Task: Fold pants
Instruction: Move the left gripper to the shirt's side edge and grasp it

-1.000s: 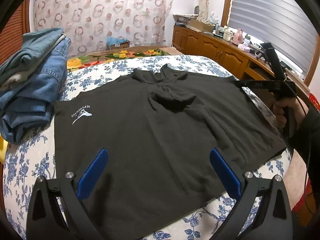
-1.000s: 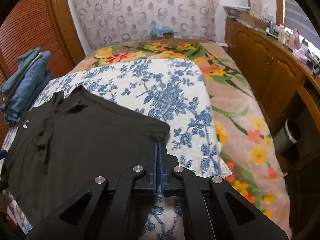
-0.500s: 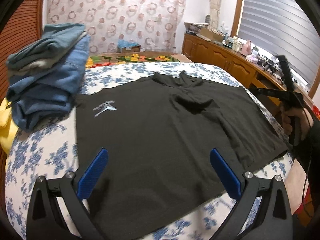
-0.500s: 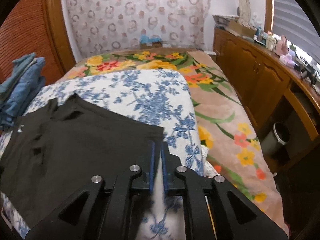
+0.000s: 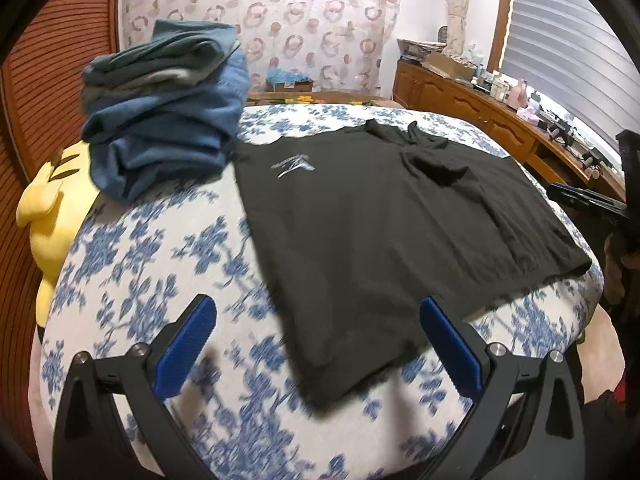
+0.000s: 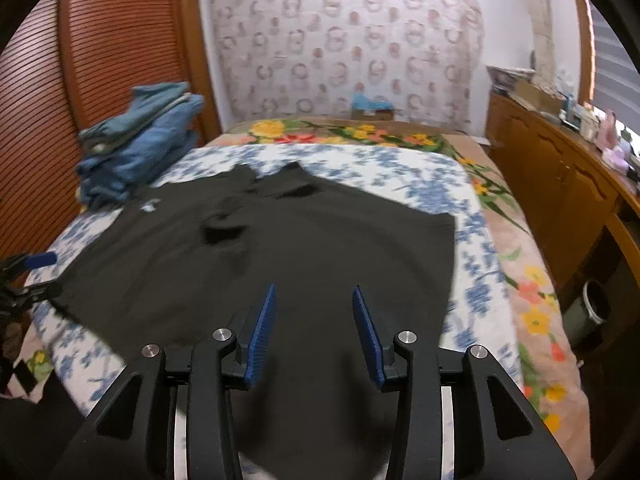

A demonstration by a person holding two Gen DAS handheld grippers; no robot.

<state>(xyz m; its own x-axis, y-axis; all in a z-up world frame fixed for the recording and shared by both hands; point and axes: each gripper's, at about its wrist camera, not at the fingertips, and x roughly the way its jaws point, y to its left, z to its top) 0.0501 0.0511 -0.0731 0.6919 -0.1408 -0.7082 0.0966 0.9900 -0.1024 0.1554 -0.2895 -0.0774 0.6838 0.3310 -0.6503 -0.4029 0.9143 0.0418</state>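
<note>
A bedroom with ring-patterned wallpaper, wooden cabinets along one wall and a bed under a blue-flowered white cover.

Left wrist view: black pants lie spread flat across the middle of the bed. A small white logo with a line of lettering sits near their far left corner; the letters are too small to read. A stack of folded jeans stands just beyond that corner, with a yellow plush toy at the bed's left edge. The left hand-held gripper hangs over the near edge, its blue pads spread wide with nothing between them. The right hand-held gripper shows at the far right, held in a hand.

Right wrist view: the right hand-held gripper hangs over the pants; its jaws have just been opening and stand parted, pinching nothing. The jeans sit at the far left, and a bright floral blanket covers the bed's right side.
</note>
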